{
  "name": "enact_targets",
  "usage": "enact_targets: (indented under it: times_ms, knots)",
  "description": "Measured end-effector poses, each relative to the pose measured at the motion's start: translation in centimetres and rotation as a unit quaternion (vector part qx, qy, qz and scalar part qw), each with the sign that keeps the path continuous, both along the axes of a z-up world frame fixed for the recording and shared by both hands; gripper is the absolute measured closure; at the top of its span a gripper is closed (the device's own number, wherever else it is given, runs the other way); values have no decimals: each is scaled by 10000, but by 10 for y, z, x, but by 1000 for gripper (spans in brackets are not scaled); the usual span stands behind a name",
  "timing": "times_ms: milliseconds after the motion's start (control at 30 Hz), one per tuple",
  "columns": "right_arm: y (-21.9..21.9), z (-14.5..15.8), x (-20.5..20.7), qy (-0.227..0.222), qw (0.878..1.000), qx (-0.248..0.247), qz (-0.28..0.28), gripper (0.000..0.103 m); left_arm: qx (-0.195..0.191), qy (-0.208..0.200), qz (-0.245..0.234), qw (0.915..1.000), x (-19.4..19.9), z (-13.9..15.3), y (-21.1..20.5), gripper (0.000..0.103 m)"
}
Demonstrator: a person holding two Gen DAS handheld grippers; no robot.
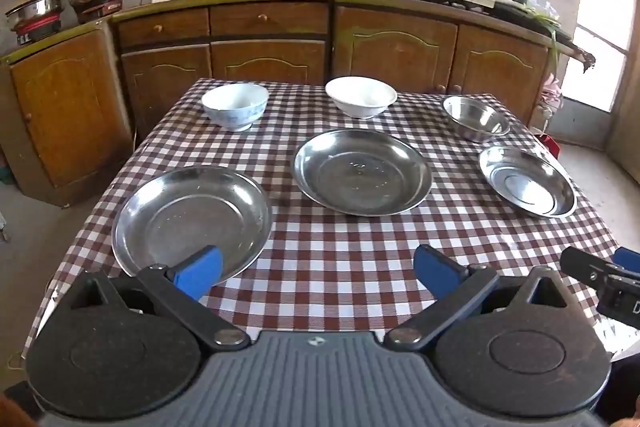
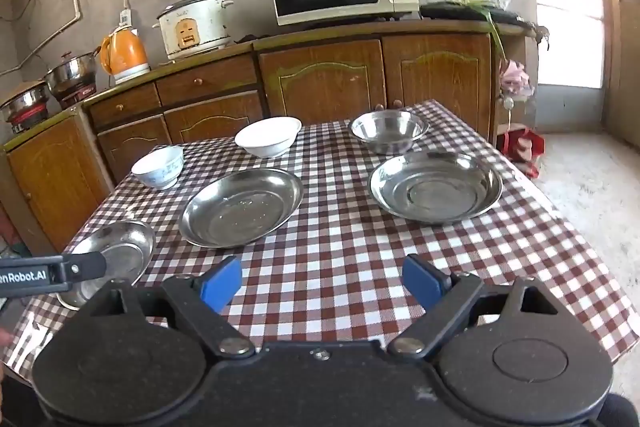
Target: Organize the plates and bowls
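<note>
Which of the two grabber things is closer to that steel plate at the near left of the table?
The left. The left gripper hangs open just before the near-left steel plate, one finger over its rim. The right gripper, also open, is off to that plate's right, over bare checked tablecloth.

three steel plates [image 1: 192,219] [image 1: 362,171] [image 1: 526,181] are counted on the checked table, along with three bowls: one blue-patterned [image 1: 235,105], one plain white [image 1: 361,96] and one steel [image 1: 476,117]. six dishes are seen.
</note>
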State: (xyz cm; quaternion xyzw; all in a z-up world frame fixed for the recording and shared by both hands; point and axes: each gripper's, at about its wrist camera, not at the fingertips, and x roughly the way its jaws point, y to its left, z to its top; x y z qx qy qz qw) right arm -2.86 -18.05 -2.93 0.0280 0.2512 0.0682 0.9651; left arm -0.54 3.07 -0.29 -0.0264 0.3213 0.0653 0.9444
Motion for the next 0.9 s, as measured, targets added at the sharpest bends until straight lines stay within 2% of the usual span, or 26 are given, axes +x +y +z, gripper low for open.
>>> enact_targets:
  times_ms: [900]
  knots:
    - [-8,-1,12,123,9997,-13,-230,0,-25,-32,262,9996,4,2,14,0]
